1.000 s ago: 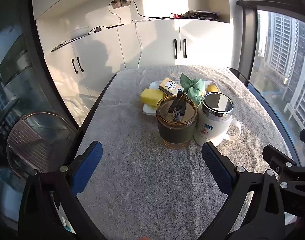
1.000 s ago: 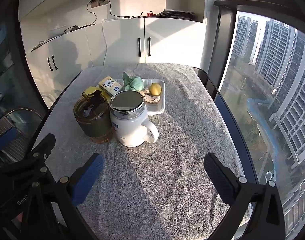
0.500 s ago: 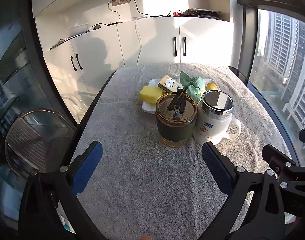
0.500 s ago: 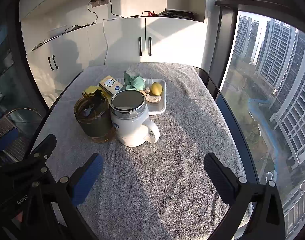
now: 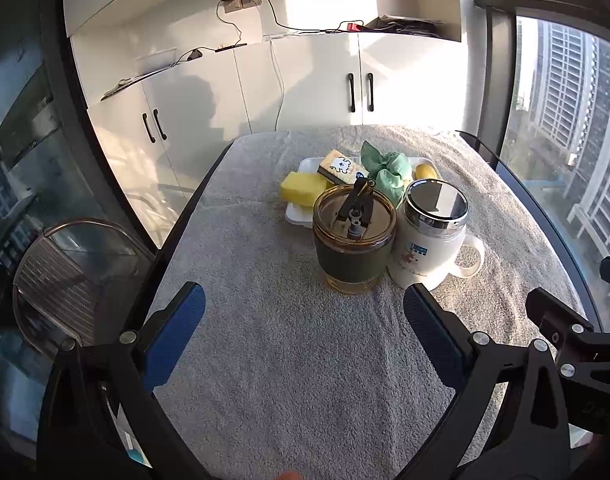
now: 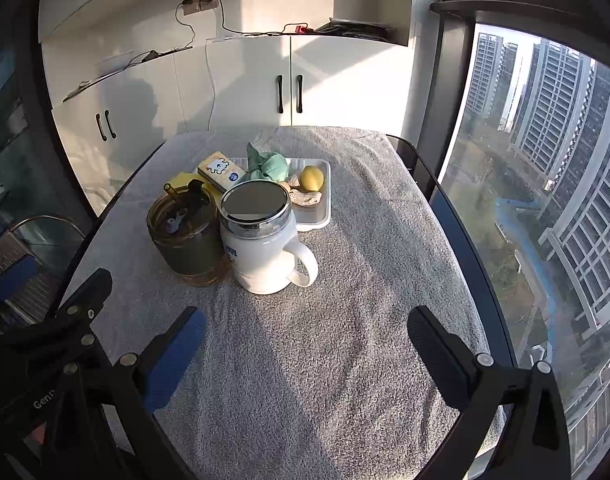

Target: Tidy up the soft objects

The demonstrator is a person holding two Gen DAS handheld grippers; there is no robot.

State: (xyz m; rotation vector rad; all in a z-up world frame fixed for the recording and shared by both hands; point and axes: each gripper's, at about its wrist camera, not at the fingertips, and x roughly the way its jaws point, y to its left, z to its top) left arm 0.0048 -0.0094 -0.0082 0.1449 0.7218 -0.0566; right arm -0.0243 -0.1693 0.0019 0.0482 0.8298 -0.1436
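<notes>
Starting at my left, the left gripper (image 5: 303, 332) hangs low over the near part of the table (image 5: 297, 380), its jaws spread wide with nothing between them, only grey towel cloth below. Ahead of it, a yellow sponge (image 5: 301, 189) sits at the left end of a white tray (image 5: 295, 214), partly hanging over the tray's edge. Just right of the sponge a small yellow box (image 5: 341, 166) with a cartoon print leans tilted across the tray. Next comes a green cloth bundle (image 5: 387, 170), knotted at the top, lying in the middle of the tray, and at the tray's right end a yellow lemon-like thing (image 5: 425, 171); from the right wrist view I also see a pale, lumpy item (image 6: 305, 198) just in front of it, too small for me to identify. In front of the tray stand two cups side by side, touching or nearly so: an amber glass cup (image 5: 353, 236) with a dark sleeve and a lid on the left, and a white mug (image 5: 429, 236) with a shiny metal lid on the right, its handle pointing right. Farthest right, the right gripper (image 6: 303, 338) hovers over the near table as well, jaws released and wide apart, holding nothing, well short of the cups and the tray.
</notes>
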